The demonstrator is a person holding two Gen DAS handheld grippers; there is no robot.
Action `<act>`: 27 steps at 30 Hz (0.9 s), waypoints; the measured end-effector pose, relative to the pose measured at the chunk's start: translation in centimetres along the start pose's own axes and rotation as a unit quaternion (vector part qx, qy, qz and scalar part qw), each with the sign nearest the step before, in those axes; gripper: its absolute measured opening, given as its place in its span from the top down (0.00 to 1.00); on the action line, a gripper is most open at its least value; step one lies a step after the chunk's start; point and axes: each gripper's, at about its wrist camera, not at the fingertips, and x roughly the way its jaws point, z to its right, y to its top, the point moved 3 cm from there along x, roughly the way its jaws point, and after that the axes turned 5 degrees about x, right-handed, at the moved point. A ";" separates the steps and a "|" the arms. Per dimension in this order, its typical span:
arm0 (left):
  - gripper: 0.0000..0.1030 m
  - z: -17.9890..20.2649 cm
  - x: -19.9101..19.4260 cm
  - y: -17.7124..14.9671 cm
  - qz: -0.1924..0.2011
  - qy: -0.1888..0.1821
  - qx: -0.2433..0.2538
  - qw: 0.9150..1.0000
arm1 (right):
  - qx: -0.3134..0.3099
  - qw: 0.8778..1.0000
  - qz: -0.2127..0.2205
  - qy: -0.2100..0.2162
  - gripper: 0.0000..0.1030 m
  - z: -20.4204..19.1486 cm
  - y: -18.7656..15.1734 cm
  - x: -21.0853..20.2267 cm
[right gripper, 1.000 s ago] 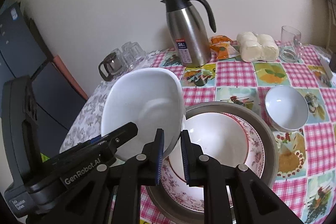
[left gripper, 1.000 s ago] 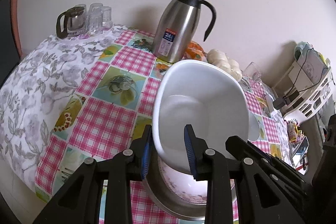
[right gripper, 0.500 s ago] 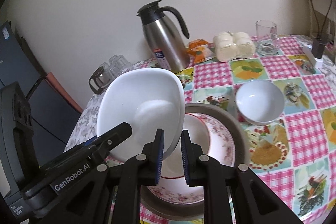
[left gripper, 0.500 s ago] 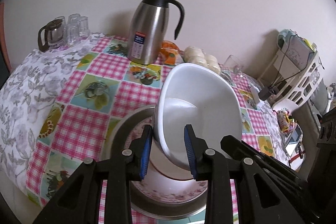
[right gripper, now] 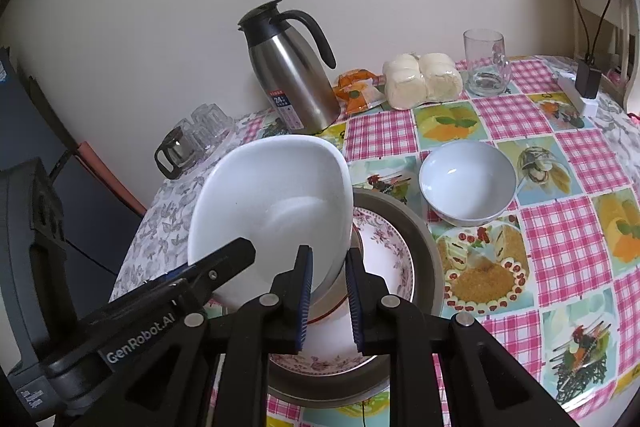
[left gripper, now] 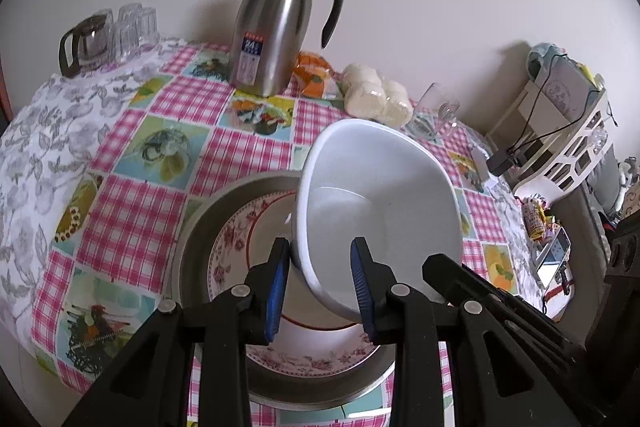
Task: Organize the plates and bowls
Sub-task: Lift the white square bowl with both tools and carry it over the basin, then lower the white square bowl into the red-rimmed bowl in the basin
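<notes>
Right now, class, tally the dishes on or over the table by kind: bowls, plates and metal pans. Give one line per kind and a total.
Bowls: 2, the large white bowl held tilted by both grippers and the small white bowl on the cloth.
Plates: 1, the floral plate.
Metal pans: 1, the metal pan under the plate.
Total: 4.

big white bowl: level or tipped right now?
Tipped. The big white bowl is held by its rim between both grippers, its opening tilted toward the cameras, above the floral plate in the metal tray. It is empty.
</notes>
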 end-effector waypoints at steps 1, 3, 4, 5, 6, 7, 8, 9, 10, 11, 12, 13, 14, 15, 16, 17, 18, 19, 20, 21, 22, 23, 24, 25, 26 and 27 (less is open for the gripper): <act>0.70 -0.2 0.2 -0.1 -0.004 0.001 -0.004 1.000 | 0.000 1.000 -0.002 -0.001 0.81 0.0 0.0 0.1; 0.70 -0.4 0.4 -0.2 -0.013 0.006 -0.007 1.000 | -0.002 1.000 -0.008 -0.002 0.81 -0.1 -0.2 0.6; 0.69 -0.6 0.6 -0.3 -0.018 0.008 -0.010 1.000 | -0.003 1.000 -0.012 -0.002 0.81 -0.1 -0.3 0.8; 0.68 -0.7 0.8 -0.4 -0.023 0.009 -0.012 1.000 | -0.003 1.000 -0.015 -0.002 0.81 -0.2 -0.3 0.9; 0.68 -0.8 0.9 -0.5 -0.027 0.009 -0.014 0.999 | -0.003 1.000 -0.018 -0.003 0.81 -0.2 -0.4 1.1; 0.68 -0.9 1.1 -0.5 -0.031 0.010 -0.016 0.999 | -0.003 1.000 -0.020 -0.005 0.81 -0.2 -0.5 1.3; 0.67 -1.1 1.3 -0.6 -0.036 0.011 -0.018 0.999 | -0.004 1.000 -0.022 -0.006 0.81 -0.2 -0.6 1.5; 0.67 -1.1 1.4 -0.7 -0.039 0.012 -0.019 0.999 | -0.003 1.000 -0.025 -0.007 0.81 -0.2 -0.6 1.6; 0.67 -1.2 1.5 -0.7 -0.041 0.012 -0.020 0.999 | -0.003 1.000 -0.026 -0.008 0.81 -0.2 -0.7 1.7; 0.67 -1.2 1.6 -0.8 -0.043 0.012 -0.021 0.999 | -0.003 1.000 -0.028 -0.009 0.81 -0.2 -0.7 1.9; 0.67 -1.3 1.7 -0.8 -0.046 0.013 -0.022 0.999 | -0.003 1.000 -0.030 -0.010 0.81 -0.2 -0.7 2.0; 0.67 -1.4 1.8 -0.8 -0.047 0.015 -0.023 0.998 | -0.003 0.999 -0.032 -0.011 0.81 -0.2 -0.8 2.1; 0.66 -1.4 1.8 -0.8 -0.049 0.016 -0.023 0.998 | -0.002 0.999 -0.034 -0.012 0.81 -0.2 -0.8 2.2; 0.66 -1.4 1.9 -0.8 -0.051 0.016 -0.023 0.998 | -0.002 0.999 -0.036 -0.013 0.81 -0.1 -0.9 2.4; 0.66 -1.5 2.0 -0.9 -0.052 0.017 -0.023 0.998 | -0.001 0.999 -0.038 -0.015 0.81 -0.1 -0.9 2.5; 0.65 -1.5 2.0 -0.9 -0.054 0.018 -0.023 0.998 | 0.000 0.999 -0.040 -0.016 0.81 -0.1 -1.0 2.6; 0.65 -1.6 2.1 -0.9 -0.055 0.017 -0.024 0.998 | 0.000 0.999 -0.040 -0.016 0.81 -0.1 -1.0 2.6; 0.65 -1.6 2.2 -0.9 -0.056 0.016 -0.024 0.998 | 0.000 0.999 -0.040 -0.017 0.81 -0.1 -1.0 2.7; 0.65 -1.6 2.2 -0.9 -0.058 0.016 -0.025 0.998 | 0.000 0.999 -0.040 -0.017 0.81 -0.1 -1.0 2.7; 0.65 -1.6 2.3 -0.9 -0.060 0.016 -0.026 0.998 | 0.000 0.999 -0.040 -0.017 0.81 -0.2 -0.9 2.6; 0.65 -1.7 2.4 -0.9 -0.061 0.016 -0.027 0.998 | 0.000 0.999 -0.040 -0.017 0.81 -0.2 -0.9 2.7; 0.65 -1.7 2.4 -0.8 -0.061 0.017 -0.026 0.998 | 0.000 0.999 -0.040 -0.017 0.81 -0.2 -0.9 2.7; 0.65 -1.7 2.4 -0.8 -0.061 0.018 -0.025 0.998 | 0.001 0.999 -0.041 -0.016 0.81 -0.1 -0.9 2.7; 0.65 -1.6 2.4 -0.8 -0.061 0.019 -0.025 0.998 | 0.002 0.999 -0.042 -0.016 0.81 -0.1 -0.9 2.7; 0.65 -1.6 2.4 -0.8 -0.061 0.021 -0.023 0.998 | 0.005 0.999 -0.043 -0.016 0.81 0.0 -0.9 2.8; 0.65 -1.5 2.4 -0.8 -0.061 0.023 -0.021 0.998 | 0.006 0.999 -0.044 -0.016 0.81 0.1 -0.9 2.9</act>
